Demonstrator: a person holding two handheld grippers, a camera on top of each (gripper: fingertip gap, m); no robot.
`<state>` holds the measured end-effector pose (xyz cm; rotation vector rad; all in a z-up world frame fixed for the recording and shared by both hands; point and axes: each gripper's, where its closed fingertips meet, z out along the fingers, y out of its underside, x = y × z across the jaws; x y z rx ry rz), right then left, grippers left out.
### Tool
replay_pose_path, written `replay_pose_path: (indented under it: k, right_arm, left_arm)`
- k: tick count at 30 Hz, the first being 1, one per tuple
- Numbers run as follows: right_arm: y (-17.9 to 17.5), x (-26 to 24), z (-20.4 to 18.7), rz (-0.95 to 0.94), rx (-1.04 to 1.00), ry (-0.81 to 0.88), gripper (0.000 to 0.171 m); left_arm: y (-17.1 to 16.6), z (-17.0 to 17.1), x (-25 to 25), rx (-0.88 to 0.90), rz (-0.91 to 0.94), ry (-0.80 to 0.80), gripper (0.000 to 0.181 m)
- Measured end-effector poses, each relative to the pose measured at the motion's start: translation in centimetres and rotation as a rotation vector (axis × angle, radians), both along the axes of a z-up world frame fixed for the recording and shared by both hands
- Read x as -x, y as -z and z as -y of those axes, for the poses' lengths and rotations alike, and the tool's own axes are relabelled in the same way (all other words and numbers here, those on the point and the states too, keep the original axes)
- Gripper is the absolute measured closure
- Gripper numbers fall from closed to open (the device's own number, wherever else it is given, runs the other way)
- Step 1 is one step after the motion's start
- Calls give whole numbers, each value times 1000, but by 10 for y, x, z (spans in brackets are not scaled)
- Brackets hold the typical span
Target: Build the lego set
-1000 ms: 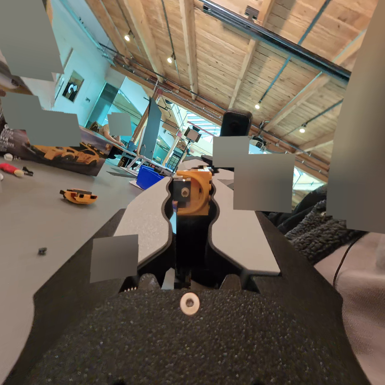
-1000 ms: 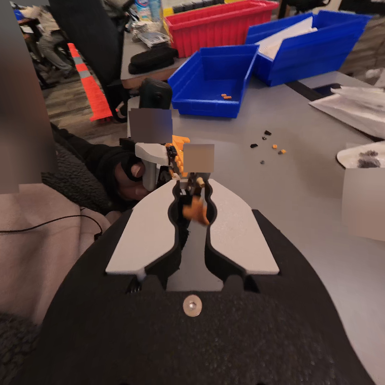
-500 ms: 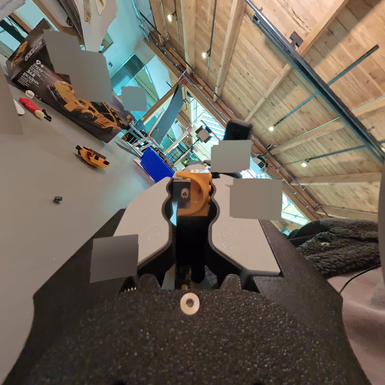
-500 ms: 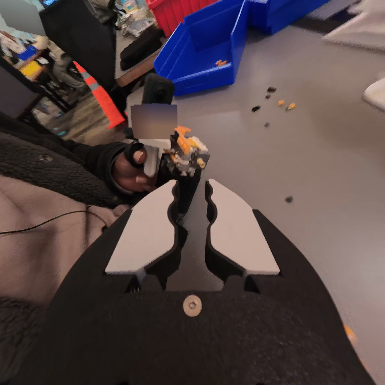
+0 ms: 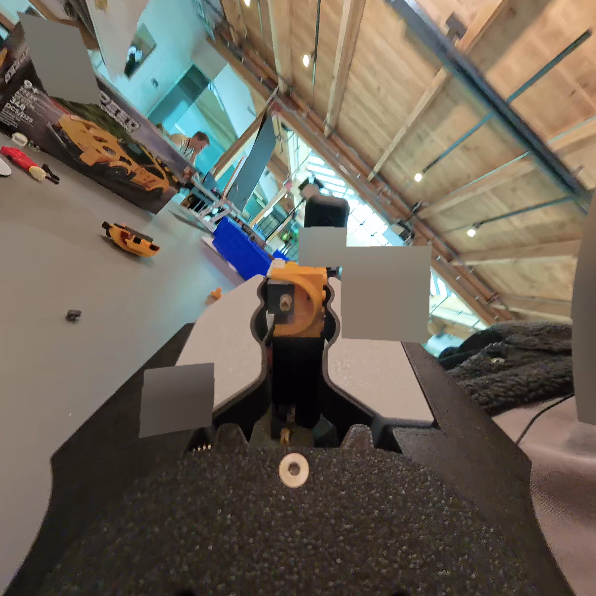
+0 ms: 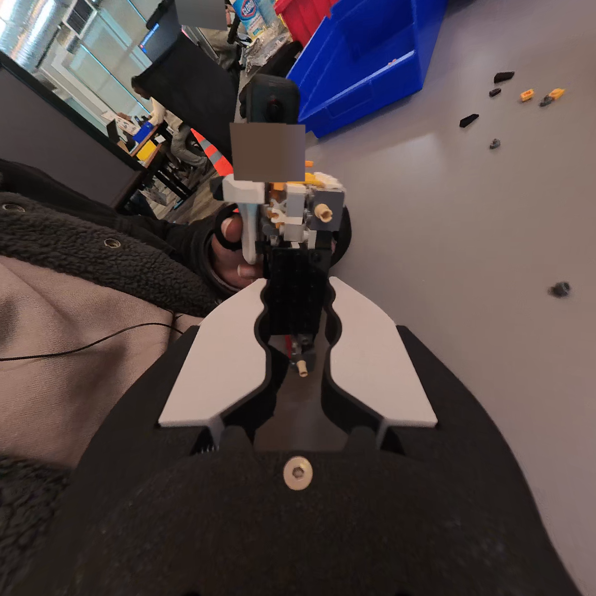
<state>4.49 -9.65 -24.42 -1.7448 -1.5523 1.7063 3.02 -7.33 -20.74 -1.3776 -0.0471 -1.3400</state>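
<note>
My left gripper (image 5: 296, 283) is shut on a partly built Lego car chassis (image 5: 303, 306), black with an orange wheel arch, and holds it in the air. In the right wrist view the chassis (image 6: 295, 303) points toward me, with its grey and white block end (image 6: 303, 209) farther off. The left gripper's white finger (image 6: 248, 219) and a hand (image 6: 229, 258) are beside that far end. My right gripper (image 6: 296, 280) has its jaws closed against the sides of the black near end, above the grey table (image 6: 451, 225).
The Lego box (image 5: 106, 145), an orange sub-assembly (image 5: 129, 238), a small black piece (image 5: 73, 315) and a small orange piece (image 5: 215, 294) lie on the table. A blue bin (image 6: 364, 64) and loose small pieces (image 6: 525, 95) are at the right. A person's fleece sleeve (image 6: 96, 232) is at the left. The grippers' ends are close to 5 centimetres from one another. Left tips and right tips are each some 15 centimetres from the small black piece (image 5: 73, 315). It is also in sight in the right wrist view (image 6: 564, 291).
A second ago my right gripper held a small orange piece, which it no longer holds. It has widened and come onto the chassis' black end. The left gripper still holds the chassis, tilted differently.
</note>
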Motion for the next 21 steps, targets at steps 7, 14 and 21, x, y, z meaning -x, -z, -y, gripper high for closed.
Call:
replay_pose_path:
  k: [7,14,21]
  right_arm:
    - [6,-21,-14,27,-195,-41,143]
    - [3,-32,-13,-49,-335,-135,143]
    - [0,-36,-18,-92,-364,-151,144]
  left_arm:
    - [17,6,-21,10,-380,152,146]
    - [17,14,-35,-82,-667,272,148]
    - [24,19,-40,-84,-697,332,143]
